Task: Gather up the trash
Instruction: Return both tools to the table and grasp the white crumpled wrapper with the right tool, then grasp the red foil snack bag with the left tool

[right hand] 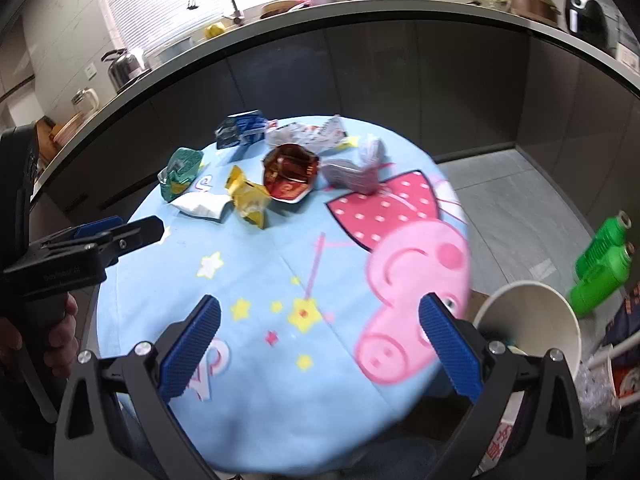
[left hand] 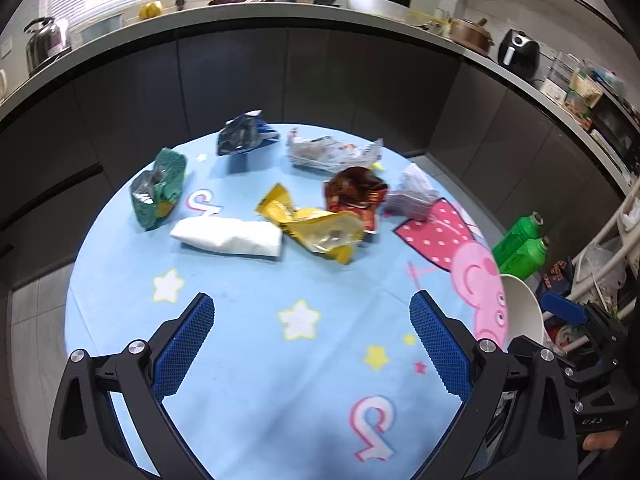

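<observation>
Round table (left hand: 248, 400) under blue cartoon cloth. Wrappers clustered at far side: white packet (left hand: 228, 236), yellow wrapper (left hand: 316, 228), red wrapper (left hand: 354, 192), green bag (left hand: 160, 188). White paper cup (right hand: 532, 320) off the right edge, possibly floor-standing. Left gripper (left hand: 312, 324) and right gripper (right hand: 320, 324): fingers spread wide, empty.

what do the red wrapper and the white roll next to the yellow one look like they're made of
Red wrapper: likely glossy plastic or foil film, since it is crinkled with bright glints. White roll: probably paper tissue or a napkin, matte with soft folds, though it is blurred.
</observation>
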Available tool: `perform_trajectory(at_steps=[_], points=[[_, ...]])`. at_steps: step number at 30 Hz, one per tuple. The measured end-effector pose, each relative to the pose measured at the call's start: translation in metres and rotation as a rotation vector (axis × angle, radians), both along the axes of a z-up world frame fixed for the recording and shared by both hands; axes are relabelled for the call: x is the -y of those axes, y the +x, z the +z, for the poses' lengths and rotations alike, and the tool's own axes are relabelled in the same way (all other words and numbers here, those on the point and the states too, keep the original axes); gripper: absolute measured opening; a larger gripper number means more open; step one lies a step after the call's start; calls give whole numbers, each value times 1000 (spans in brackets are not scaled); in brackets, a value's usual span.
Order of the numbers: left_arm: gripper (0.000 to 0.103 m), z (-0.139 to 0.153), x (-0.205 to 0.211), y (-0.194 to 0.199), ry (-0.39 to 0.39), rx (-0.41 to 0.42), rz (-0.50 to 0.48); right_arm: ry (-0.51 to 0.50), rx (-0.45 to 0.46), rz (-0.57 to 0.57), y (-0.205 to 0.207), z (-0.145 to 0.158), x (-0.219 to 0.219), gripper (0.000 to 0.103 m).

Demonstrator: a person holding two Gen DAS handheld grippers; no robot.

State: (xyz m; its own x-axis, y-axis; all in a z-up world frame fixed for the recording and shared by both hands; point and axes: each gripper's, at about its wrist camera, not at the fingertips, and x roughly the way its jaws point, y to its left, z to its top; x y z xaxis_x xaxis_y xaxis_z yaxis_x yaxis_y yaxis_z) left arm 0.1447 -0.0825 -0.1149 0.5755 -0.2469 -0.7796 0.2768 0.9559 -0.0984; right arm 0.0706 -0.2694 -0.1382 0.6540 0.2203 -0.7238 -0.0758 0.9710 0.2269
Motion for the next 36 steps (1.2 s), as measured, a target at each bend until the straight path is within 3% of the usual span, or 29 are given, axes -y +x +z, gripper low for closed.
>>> perform_trajectory(at_steps=[4, 9, 20, 21, 22, 23, 24, 32, 36], points=[[94, -4, -19, 13, 3, -12, 18, -34, -3, 27, 37, -4, -15, 99], [94, -8, -26, 23, 2, -24, -7, -102, -33, -3, 98, -16, -2, 98], [89, -13, -12, 44, -12, -49, -56, -216, -85, 49, 174, -49, 5, 79], [88, -13, -10, 47, -13, -50, -60, -214, -89, 50, 176, -50, 5, 75], [87, -13, -9, 48, -15, -51, -64, -204, -93, 53, 177, -52, 6, 57], [87, -13, -6, 51, -17, -52, -68, -192, -98, 54, 177, -53, 7, 28], [84, -13, -4, 53, -20, -54, -72, -187, -96, 47, 176, -53, 8, 20], [78, -10, 12, 80, -39, -72, -96, -75, -43, 55, 124, -40, 6, 17], [78, -1, 36, 104, -38, -43, -187, -33, -32, 44, 99, -35, 5, 17]])
